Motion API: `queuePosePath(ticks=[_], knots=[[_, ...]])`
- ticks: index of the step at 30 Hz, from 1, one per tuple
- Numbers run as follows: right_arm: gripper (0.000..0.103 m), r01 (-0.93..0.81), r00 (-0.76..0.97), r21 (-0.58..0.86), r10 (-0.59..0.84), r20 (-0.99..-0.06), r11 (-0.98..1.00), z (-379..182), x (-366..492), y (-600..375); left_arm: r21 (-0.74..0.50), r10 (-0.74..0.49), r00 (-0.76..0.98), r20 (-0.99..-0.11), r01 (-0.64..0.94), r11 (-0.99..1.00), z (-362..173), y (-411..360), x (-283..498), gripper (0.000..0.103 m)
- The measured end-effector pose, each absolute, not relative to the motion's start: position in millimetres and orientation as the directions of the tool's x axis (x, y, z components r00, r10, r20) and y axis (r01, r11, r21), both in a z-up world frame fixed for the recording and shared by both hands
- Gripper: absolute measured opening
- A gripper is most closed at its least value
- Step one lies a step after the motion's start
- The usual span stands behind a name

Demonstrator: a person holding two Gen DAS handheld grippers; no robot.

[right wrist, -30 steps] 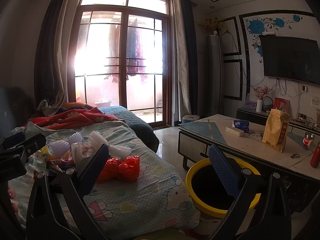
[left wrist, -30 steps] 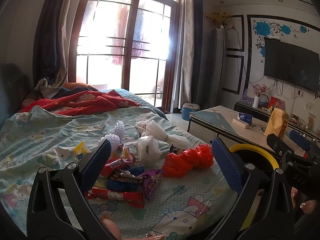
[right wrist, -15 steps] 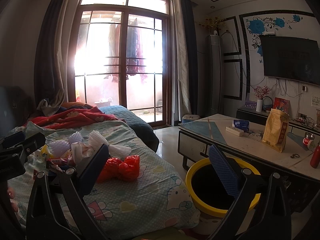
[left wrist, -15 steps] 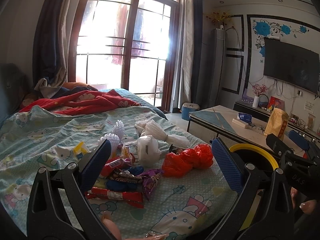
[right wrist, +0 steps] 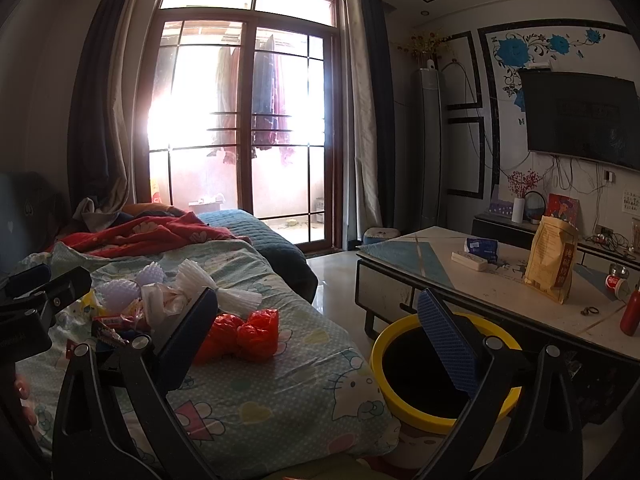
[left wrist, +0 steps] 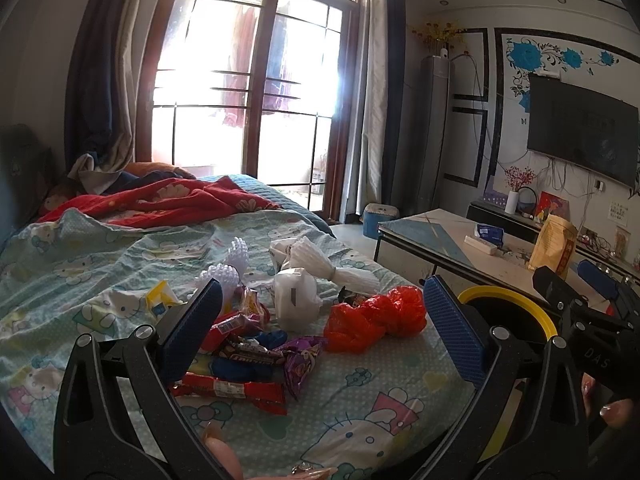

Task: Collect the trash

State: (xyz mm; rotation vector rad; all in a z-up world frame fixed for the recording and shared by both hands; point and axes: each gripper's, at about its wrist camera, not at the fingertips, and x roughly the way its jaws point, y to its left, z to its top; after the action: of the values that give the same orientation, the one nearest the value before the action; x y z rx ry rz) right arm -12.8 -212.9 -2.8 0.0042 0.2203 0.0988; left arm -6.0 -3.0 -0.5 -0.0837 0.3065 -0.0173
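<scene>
Trash lies heaped on the bed: a red plastic bag (left wrist: 374, 318) (right wrist: 244, 330), a white crumpled bag (left wrist: 296, 294), white foam netting (left wrist: 320, 258) (right wrist: 218, 286), and several snack wrappers (left wrist: 240, 354). A yellow-rimmed bin (right wrist: 436, 364) (left wrist: 508, 300) stands on the floor beside the bed. My left gripper (left wrist: 320, 328) hovers open above the wrappers, holding nothing. Over the gap between bed edge and bin, my right gripper (right wrist: 320, 336) is open and empty too. Each gripper shows at the edge of the other's view.
A low table (right wrist: 460, 280) with a yellow paper bag (right wrist: 552, 264), a box and a red bottle (right wrist: 632, 314) stands right of the bin. A red blanket (left wrist: 160, 202) lies at the bed's far end. Glass doors and a wall TV (right wrist: 580, 124) are behind.
</scene>
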Motion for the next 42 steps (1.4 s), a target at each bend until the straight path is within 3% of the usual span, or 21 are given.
queuePosePath(ticks=[14,22,32,42], knots=[[0.097,-0.108,0.967,0.009,0.107,-0.23,0.994,-4,-14,-213,-0.112,0.009,0.949,-0.314,-0.047,0.993,-5,11,-3,0.092],[0.097,-0.207,0.935,0.021,0.204,-0.29,0.978,-10,11,-185,-0.143,0.085,0.939,-0.333,-0.139,0.98,-2,46,1,0.092],[0.097,-0.345,0.872,0.031,0.332,-0.36,0.938,-8,33,-130,-0.135,0.154,0.895,-0.418,-0.229,0.964,-3,89,23,0.092],[0.097,-0.321,0.846,0.065,0.317,-0.428,0.945,-15,80,-113,-0.135,0.086,0.865,-0.495,-0.174,0.975,-7,103,73,0.092]])
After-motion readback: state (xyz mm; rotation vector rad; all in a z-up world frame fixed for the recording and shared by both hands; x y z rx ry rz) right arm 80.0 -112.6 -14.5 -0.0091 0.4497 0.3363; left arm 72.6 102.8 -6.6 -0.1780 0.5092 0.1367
